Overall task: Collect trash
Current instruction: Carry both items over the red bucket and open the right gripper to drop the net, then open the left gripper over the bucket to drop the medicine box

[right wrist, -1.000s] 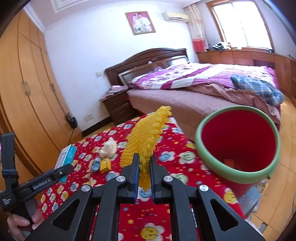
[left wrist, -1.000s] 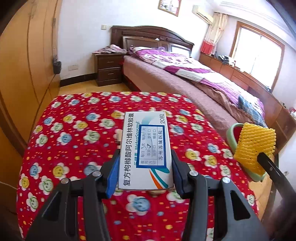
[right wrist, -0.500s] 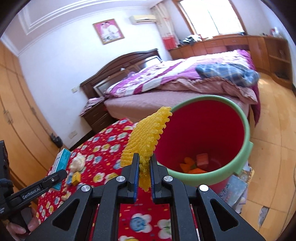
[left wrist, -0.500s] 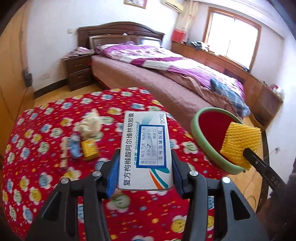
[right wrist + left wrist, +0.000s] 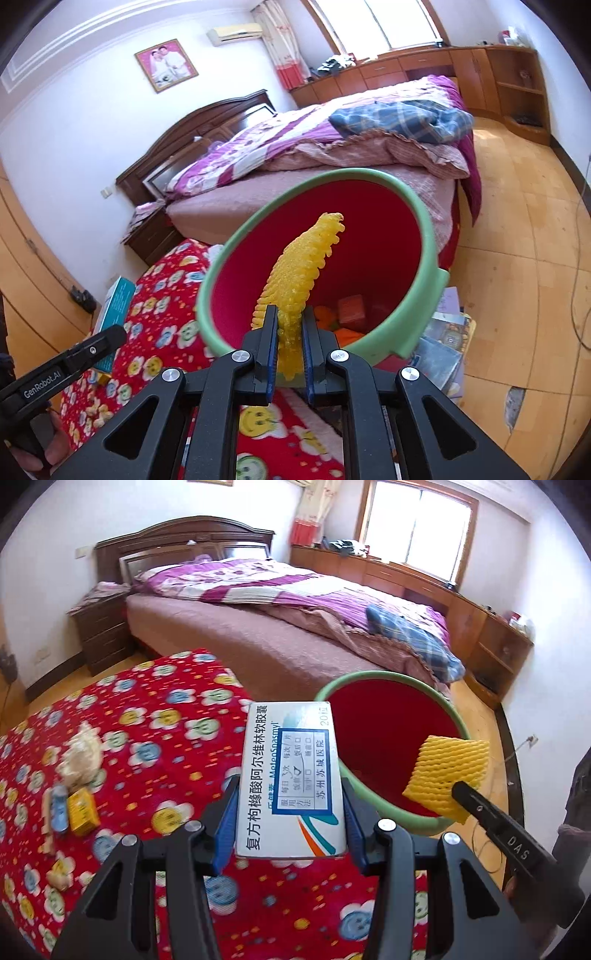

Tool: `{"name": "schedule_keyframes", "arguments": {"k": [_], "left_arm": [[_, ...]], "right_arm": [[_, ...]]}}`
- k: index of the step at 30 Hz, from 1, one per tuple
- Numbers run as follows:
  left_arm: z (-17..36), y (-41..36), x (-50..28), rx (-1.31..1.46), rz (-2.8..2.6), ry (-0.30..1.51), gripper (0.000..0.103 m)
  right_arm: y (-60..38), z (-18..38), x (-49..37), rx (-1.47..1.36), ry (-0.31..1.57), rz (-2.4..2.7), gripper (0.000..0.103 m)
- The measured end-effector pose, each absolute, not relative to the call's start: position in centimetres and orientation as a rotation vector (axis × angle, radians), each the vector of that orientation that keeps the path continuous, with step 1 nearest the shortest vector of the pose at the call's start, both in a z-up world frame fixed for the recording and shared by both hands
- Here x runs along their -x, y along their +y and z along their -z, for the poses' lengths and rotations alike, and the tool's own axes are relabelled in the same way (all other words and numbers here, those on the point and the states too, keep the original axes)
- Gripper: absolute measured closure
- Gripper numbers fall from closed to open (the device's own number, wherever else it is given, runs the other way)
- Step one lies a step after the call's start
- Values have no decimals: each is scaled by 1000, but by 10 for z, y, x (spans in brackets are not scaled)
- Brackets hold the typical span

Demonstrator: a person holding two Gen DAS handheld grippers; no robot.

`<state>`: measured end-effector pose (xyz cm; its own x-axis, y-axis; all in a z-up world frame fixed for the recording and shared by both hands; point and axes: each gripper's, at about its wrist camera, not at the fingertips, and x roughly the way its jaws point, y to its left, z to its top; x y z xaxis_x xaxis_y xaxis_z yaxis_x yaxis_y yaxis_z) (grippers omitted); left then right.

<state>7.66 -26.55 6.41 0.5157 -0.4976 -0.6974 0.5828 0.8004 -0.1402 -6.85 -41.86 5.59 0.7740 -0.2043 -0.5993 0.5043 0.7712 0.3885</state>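
My left gripper (image 5: 290, 818) is shut on a white medicine box (image 5: 291, 779) with blue print, held above the table's right edge beside the bin. My right gripper (image 5: 290, 332) is shut on a yellow foam net (image 5: 303, 273), held over the mouth of the red bin with a green rim (image 5: 424, 236). The bin (image 5: 388, 734) and the foam net (image 5: 445, 771) also show in the left wrist view. Orange scraps and a red box (image 5: 351, 308) lie in the bin's bottom.
The table has a red flowered cloth (image 5: 147, 723). On its left lie a crumpled tissue (image 5: 81, 757), a small yellow box (image 5: 83, 810) and a blue item (image 5: 59, 808). A bed (image 5: 295, 627) stands behind. Magazines (image 5: 443, 339) lie on the wooden floor by the bin.
Both grippers have swung right toward the bin. The foam net has moved from beside the bin to over its mouth. The medicine box now reaches the bin's rim.
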Motion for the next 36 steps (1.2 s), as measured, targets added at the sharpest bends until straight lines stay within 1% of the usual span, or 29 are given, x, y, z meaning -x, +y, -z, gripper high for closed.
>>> {"name": "schedule_keyframes", "arguments": {"k": [1, 3, 7, 8, 9, 11, 14, 18, 21, 25, 27, 36], "left_arm": [[-63, -270, -77, -118, 660, 801, 53], [-62, -278, -79, -121, 677, 805, 53], [-60, -292, -80, -126, 705, 806, 53], [-60, -296, -81, -126, 713, 806, 53], [-60, -299, -82, -126, 719, 808, 53], [-58, -307, -85, -130, 727, 814, 53], [-55, -318, -88, -128, 744, 831, 53], [-52, -331, -90, -132, 768, 843, 53], [-52, -334, -88, -125, 789, 842, 52], [-56, -333, -84, -113, 803, 828, 46], [-59, -332, -81, -115, 807, 818, 46], [-71, -307, -74, -86, 776, 819, 46]], "right_arm": [[-419, -56, 68, -566, 568, 414, 88], [-420, -55, 67, -556, 572, 422, 83], [-424, -55, 68, -542, 574, 416, 82], [-426, -56, 70, -552, 569, 403, 79], [-428, -56, 71, -560, 566, 398, 74], [-431, -57, 74, -573, 560, 396, 69], [-434, -56, 78, -583, 554, 392, 68], [-440, -54, 80, -603, 548, 378, 63], [-442, -55, 82, -603, 546, 382, 62], [-441, -56, 84, -605, 541, 384, 60], [-440, -57, 84, -608, 541, 380, 58], [-426, -67, 83, -591, 541, 350, 57]]}}
